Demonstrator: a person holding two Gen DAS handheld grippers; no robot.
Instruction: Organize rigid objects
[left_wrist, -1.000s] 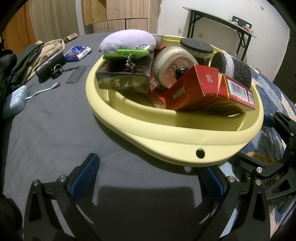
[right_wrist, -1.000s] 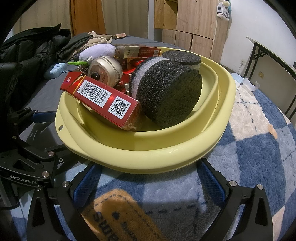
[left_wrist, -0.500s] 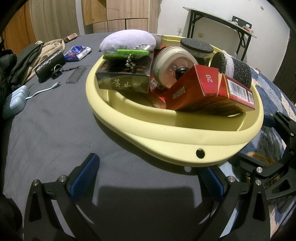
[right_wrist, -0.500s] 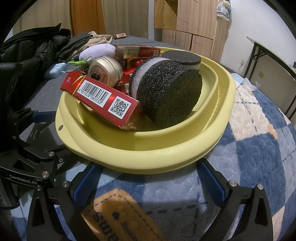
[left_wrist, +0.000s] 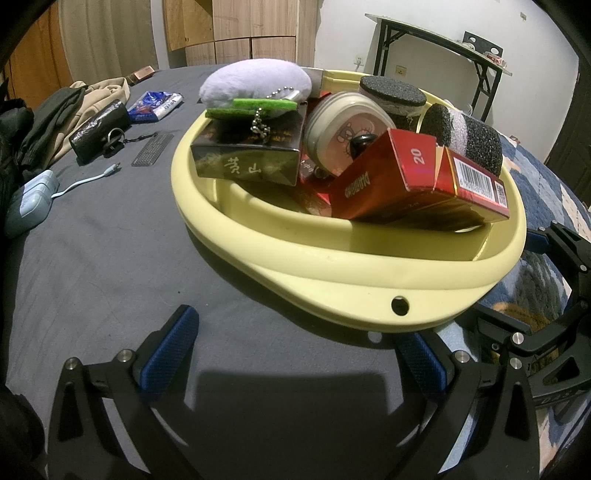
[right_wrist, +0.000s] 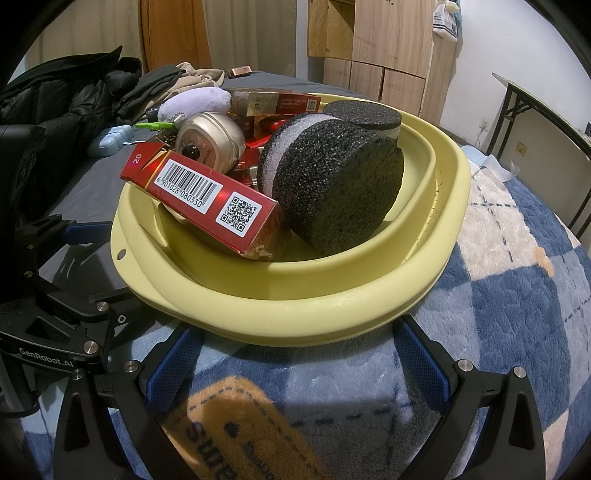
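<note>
Yellow basin (left_wrist: 332, 284) on bed, half on grey sheet (left_wrist: 92, 258), half on blue blanket (right_wrist: 517, 314). Contents: red carton (left_wrist: 417, 184), dark box (left_wrist: 247, 155), round tin (left_wrist: 343, 129), two black sponges (right_wrist: 332, 184), purple plush (left_wrist: 255, 85). Left gripper (left_wrist: 295, 350) and right gripper (right_wrist: 295, 354): jaws apart, empty, just before basin rim.

Basin (left_wrist: 332, 280): pale yellow. Carton (right_wrist: 207, 195): red, white barcode panel. Foam disc (right_wrist: 336, 184): black, speckled. Pouch (left_wrist: 255, 83): lilac. Blanket (right_wrist: 517, 295): blue-and-cream check. Sheet (left_wrist: 92, 258): grey.
</note>
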